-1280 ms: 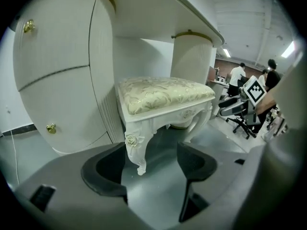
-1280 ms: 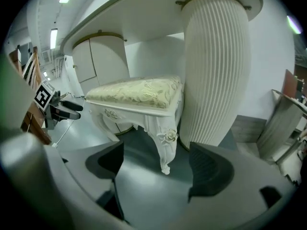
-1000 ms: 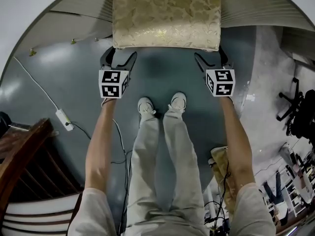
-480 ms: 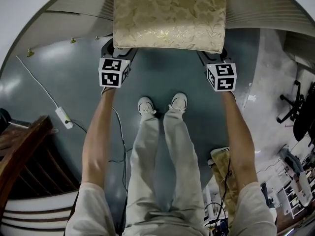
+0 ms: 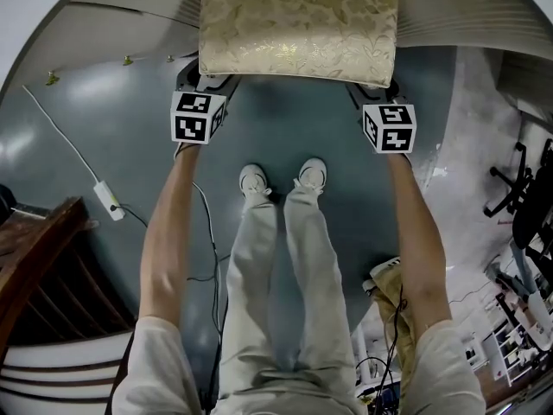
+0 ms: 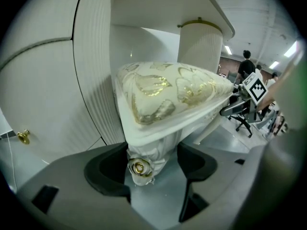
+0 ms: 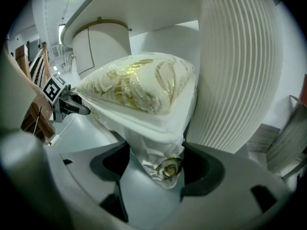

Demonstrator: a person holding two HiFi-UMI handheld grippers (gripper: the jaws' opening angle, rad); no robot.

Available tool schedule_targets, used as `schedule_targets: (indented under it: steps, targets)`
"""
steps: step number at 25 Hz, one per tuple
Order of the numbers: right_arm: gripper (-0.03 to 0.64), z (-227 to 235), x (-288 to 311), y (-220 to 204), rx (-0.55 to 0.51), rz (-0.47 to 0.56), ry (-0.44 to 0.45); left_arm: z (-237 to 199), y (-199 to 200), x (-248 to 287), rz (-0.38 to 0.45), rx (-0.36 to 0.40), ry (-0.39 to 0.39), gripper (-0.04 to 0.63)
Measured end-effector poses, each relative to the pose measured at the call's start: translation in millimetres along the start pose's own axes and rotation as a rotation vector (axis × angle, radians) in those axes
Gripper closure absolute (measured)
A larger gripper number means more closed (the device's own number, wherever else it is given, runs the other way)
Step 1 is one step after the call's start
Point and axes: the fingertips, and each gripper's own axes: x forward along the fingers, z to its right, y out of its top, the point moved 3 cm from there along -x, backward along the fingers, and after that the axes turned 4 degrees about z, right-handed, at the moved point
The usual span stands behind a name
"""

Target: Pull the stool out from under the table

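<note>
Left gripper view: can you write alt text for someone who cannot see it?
The left gripper has its open jaws either side of the white stool's carved front leg, just below its gold-patterned cushion. The white ribbed table rises behind.

The stool is standing on the floor, reaching back under the desk between its left pedestal and right pedestal. The left tongs are straddling the stool's front left leg, and the right tongs are straddling its front right leg. The person's shoes are standing before the stool.
</note>
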Motion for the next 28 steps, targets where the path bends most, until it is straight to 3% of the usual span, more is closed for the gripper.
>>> schedule_targets:
  steps: [8, 15, 23, 28]
  targets:
    - [0.288, -12, -15, -14, -0.007, 0.002, 0.007, 11, -15, -15, 0.001, 0.002, -0.003, 0.283]
    - [0.288, -59, -69, -67, -0.045, 0.004, 0.027, 55, -81, -79, 0.002, -0.030, 0.023, 0.283]
    - [0.287, -116, -125, -124, -0.056, 0.045, -0.006, 89, -142, -142, 0.052, -0.001, 0.029, 0.284]
    - [0.287, -122, -131, -135, -0.036, 0.007, 0.001, 94, -151, -146, 0.027, -0.010, 0.009, 0.284]
